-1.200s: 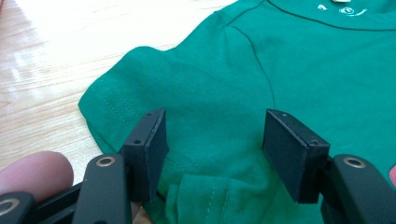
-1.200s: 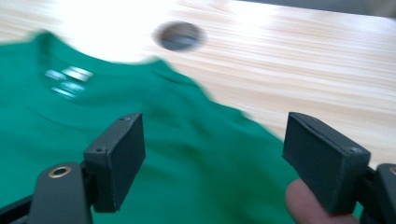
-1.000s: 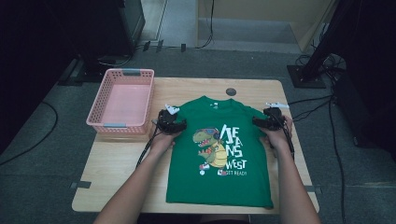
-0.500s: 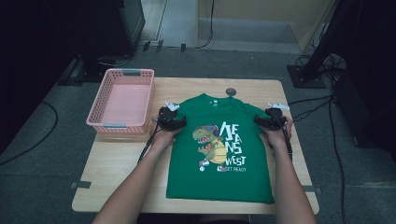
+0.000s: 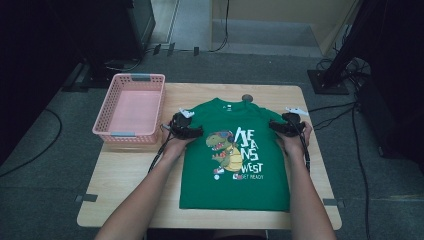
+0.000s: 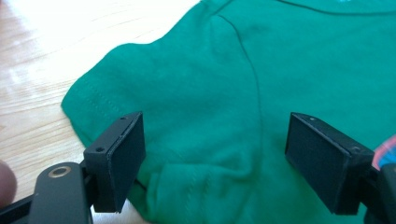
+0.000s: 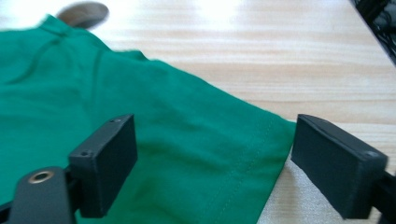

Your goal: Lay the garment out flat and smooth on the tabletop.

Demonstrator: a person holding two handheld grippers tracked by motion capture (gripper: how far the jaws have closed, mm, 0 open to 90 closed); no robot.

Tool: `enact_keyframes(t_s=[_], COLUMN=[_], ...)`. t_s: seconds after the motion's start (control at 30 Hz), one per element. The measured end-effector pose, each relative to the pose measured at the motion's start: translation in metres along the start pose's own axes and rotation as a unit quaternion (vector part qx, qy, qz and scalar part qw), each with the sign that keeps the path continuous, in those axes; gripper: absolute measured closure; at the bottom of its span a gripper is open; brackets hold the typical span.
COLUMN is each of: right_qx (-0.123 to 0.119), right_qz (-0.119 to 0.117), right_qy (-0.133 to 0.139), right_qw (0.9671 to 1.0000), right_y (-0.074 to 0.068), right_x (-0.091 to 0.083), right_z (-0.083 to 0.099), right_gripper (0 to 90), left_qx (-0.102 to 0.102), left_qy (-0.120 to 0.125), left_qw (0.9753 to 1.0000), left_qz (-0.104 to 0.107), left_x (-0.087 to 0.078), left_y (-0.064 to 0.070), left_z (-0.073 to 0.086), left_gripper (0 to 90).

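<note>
Matt green cloth T-shirt (image 5: 235,155) on glossy wooden table (image 5: 130,180).

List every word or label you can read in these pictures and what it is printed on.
"JEANS" in large white letters on the green T-shirt, right of the dinosaur print.
"WEST" in white below it on the same shirt.
"GET READY" in small print under that; blurred, so the reading is unsure.
A tiny mark inside the shirt's collar: too small to read.

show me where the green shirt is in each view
High view: shirt flat at table centre, right of the basket.
Left gripper view: sleeve fills the frame between the open jaws.
Right gripper view: sleeve at left and centre, hem between the open jaws.
Shared landmark: the table.
</note>
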State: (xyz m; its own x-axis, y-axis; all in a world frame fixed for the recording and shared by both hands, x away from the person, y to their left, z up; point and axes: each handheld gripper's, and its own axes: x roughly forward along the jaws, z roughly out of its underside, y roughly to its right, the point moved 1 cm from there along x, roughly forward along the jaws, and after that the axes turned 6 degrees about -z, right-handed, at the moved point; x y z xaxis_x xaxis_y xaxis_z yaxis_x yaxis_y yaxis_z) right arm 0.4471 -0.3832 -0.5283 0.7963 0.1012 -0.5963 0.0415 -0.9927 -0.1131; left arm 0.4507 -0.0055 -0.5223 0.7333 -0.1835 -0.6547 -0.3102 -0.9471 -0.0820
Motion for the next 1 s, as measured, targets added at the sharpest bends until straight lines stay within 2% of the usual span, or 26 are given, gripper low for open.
enact_keyframes(t_s=[0.03,0.07,0.1,0.2,0.27,0.37,0.5,0.87,1.0], right_qx=[0.0,-0.005,-0.012,-0.031,-0.035,-0.027,-0.015,-0.021,-0.013], right_qz=[-0.006,-0.012,-0.015,-0.025,-0.029,-0.036,-0.049,-0.052,-0.051], right_qy=[0.001,-0.006,-0.016,-0.039,-0.042,-0.023,-0.014,-0.01,-0.012], right_qw=[1.0,0.9999,0.9997,0.9985,0.9981,0.9987,0.9986,0.9984,0.9985], right_y=[-0.001,-0.002,-0.003,-0.007,-0.01,-0.011,-0.011,-0.008,-0.005], right_x=[-0.002,-0.004,-0.006,-0.013,-0.019,-0.026,-0.035,-0.045,-0.045], right_z=[0.0,0.0,-0.001,-0.002,-0.002,0.001,0.005,0.016,0.018], right_gripper=[9.8,8.2,6.2,2.7,2.2,1.4,0.3,0.3,0.3], left_qx=[-0.005,-0.01,-0.013,-0.005,-0.001,0.007,0.012,0.012,0.016], left_qy=[0.002,0.002,0.006,0.015,0.013,0.021,0.027,0.042,0.049], left_qw=[0.9999,0.9997,0.9994,0.9984,0.997,0.9963,0.9954,0.9934,0.9921], left_qz=[0.01,0.024,0.033,0.055,0.076,0.083,0.091,0.106,0.115], left_x=[-0.003,-0.007,-0.011,-0.023,-0.03,-0.04,-0.05,-0.075,-0.088], left_y=[0.001,0.003,0.004,0.009,0.011,0.013,0.011,-0.001,-0.003], left_z=[-0.002,-0.003,-0.005,-0.008,-0.01,-0.008,-0.003,0.018,0.026], left_gripper=[19.0,11.5,8.7,8.5,1.8,1.7,1.1,0.7,0.7])
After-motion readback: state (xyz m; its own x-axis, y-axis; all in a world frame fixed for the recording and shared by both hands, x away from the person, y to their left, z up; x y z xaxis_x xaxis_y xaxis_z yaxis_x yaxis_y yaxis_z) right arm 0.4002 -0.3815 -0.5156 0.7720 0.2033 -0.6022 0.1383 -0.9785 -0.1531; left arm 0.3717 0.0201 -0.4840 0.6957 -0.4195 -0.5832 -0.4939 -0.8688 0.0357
